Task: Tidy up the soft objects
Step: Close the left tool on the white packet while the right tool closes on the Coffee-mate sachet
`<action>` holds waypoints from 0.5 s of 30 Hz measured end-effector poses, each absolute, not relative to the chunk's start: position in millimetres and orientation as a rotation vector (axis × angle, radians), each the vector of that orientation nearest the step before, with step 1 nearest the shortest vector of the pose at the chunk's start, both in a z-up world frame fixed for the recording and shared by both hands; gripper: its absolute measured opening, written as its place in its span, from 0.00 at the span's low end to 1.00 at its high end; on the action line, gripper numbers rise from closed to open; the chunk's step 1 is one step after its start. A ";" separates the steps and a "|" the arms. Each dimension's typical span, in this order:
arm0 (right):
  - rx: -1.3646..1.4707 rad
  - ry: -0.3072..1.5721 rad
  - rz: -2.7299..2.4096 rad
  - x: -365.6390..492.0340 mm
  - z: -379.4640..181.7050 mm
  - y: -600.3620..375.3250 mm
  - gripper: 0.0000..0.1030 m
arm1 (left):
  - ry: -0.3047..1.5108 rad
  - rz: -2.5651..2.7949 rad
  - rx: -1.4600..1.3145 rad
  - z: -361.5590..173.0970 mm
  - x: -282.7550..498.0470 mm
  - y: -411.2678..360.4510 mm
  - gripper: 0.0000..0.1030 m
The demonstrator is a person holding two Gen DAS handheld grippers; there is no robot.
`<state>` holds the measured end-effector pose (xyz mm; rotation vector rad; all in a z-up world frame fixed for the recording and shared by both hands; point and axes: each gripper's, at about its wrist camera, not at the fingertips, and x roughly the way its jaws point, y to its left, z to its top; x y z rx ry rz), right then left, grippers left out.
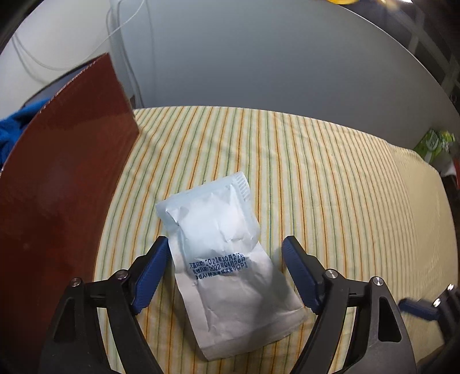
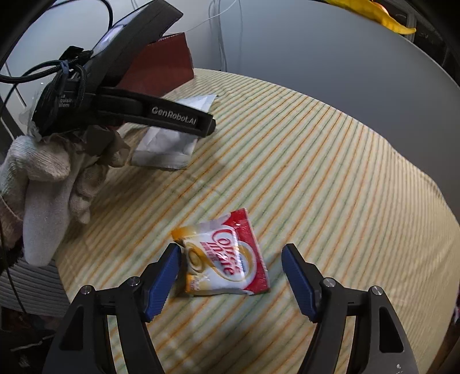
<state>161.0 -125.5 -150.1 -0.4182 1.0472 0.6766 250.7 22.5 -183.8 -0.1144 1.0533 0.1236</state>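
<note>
A white pouch [image 1: 224, 253] with blue printed dates lies flat on the striped cloth [image 1: 330, 178]. My left gripper [image 1: 225, 242] stands open around it; the left pad sits close against the pouch's edge and the right pad is clear of it. In the right wrist view a red, white and yellow creamer sachet [image 2: 227, 259] lies on the cloth between the fingers of my open right gripper [image 2: 231, 248], touching neither pad. That view also shows the left gripper [image 2: 208, 126] over the white pouch [image 2: 164, 143], held by a gloved hand [image 2: 43, 178].
A reddish-brown board [image 1: 63, 178] stands at the cloth's left edge, with blue fabric [image 1: 11, 129] behind it. A green packet [image 1: 434, 141] lies past the far right corner. A grey wall backs the surface, and a yellow item [image 2: 382, 17] is at the top right.
</note>
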 end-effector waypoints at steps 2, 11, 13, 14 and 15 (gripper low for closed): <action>-0.439 1.046 0.666 159.9 -149.6 -126.7 0.67 | 1.048 0.120 -0.117 -183.5 248.0 22.2 0.77; -0.503 1.071 0.684 163.8 -147.4 -115.5 0.55 | 1.035 0.103 -0.113 -183.3 235.0 29.5 0.61; -0.502 1.085 0.700 169.1 -146.7 -110.9 0.44 | 1.035 0.099 -0.121 -184.7 234.4 35.3 0.55; -0.493 1.099 0.710 171.8 -145.9 -111.0 0.44 | 1.035 0.096 -0.129 -186.4 235.1 38.5 0.53; -0.485 1.105 0.716 173.7 -145.3 -112.0 0.43 | 1.034 0.095 -0.136 -185.2 236.1 44.5 0.49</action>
